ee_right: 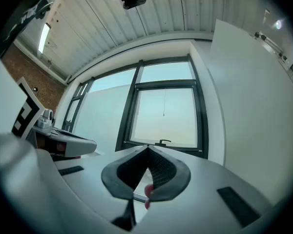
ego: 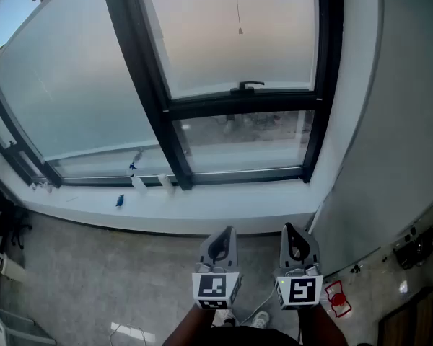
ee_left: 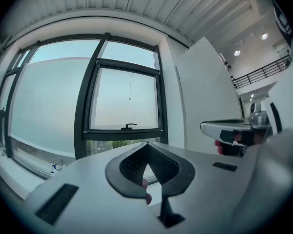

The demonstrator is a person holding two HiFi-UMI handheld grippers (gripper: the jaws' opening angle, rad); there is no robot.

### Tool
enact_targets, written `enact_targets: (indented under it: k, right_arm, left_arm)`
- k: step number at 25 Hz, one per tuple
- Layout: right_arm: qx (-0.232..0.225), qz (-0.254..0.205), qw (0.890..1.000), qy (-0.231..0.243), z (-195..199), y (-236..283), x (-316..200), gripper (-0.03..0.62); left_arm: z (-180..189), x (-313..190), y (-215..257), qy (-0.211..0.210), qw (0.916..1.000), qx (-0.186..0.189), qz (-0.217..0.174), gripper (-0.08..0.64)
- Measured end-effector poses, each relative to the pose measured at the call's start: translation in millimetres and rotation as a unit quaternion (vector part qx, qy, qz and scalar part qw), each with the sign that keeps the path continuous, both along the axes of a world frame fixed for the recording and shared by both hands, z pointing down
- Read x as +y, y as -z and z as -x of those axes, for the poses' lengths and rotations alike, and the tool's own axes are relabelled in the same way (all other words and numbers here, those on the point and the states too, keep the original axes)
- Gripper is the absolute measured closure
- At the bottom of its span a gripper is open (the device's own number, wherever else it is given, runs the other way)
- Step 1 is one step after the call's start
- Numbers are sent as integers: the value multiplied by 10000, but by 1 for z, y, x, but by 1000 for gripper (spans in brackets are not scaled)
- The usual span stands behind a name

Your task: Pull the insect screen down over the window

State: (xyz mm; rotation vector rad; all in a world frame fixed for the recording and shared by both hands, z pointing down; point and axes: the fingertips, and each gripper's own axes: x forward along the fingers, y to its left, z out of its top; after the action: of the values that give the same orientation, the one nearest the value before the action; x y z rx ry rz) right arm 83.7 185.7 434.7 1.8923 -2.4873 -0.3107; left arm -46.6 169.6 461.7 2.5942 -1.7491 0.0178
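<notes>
Far off at 10 o'clock from my tools, a big frosted pane (ego: pixel 72 92) fills the left side. Below it a small blue object (ego: pixel 120 200) lies on the white sill (ego: pixel 224 211). A black mullion (ego: pixel 148 85) slants between that pane and the window (ego: pixel 202 49) straight ahead at 12 o'clock. A thin cord (ego: pixel 237 6) hangs in front of the window's upper glass and ends in a small bead. The bead is well above the black handle (ego: pixel 249 86), which sits on the crossbar (ego: pixel 202 107). I cannot make out the insect screen itself in any view; only the cord hangs over the glass.

I hold my left gripper (ego: pixel 227 231) low and close to my body, pointing at the window. Its jaws are pressed fully together with nothing between them. Just beside it at 3 o'clock, my right gripper (ego: pixel 287 227) points the same way, and its jaws are likewise closed tight on nothing. Both tools are well apart from the sill and the glass.

A white wall (ego: pixel 390 121) rises at 2 o'clock. At 4 o'clock from the right gripper, a red object (ego: pixel 337 299) lies on the floor (ego: pixel 94 265).
</notes>
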Motion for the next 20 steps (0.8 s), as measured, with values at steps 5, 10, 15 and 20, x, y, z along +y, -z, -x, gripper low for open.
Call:
enact_targets:
  k: [5, 10, 15, 20]
  right_arm:
    - [-110, 155, 9998, -22, 1, -9, -9, 591]
    - [-178, 203, 9996, -13, 1, -13, -15, 591]
    - [-203, 237, 9995, -8, 5, -15, -20, 590]
    - [-243, 295, 9993, -6, 8, -22, -25, 589]
  left_arm:
    - [3, -3, -1, -31, 9999, 58, 122, 557]
    - [5, -7, -1, 18, 10000, -12, -13, 557]
    - [6, -11, -5, 6, 10000, -50, 55, 557]
    - [10, -16, -11, 12, 9999, -30, 103, 557]
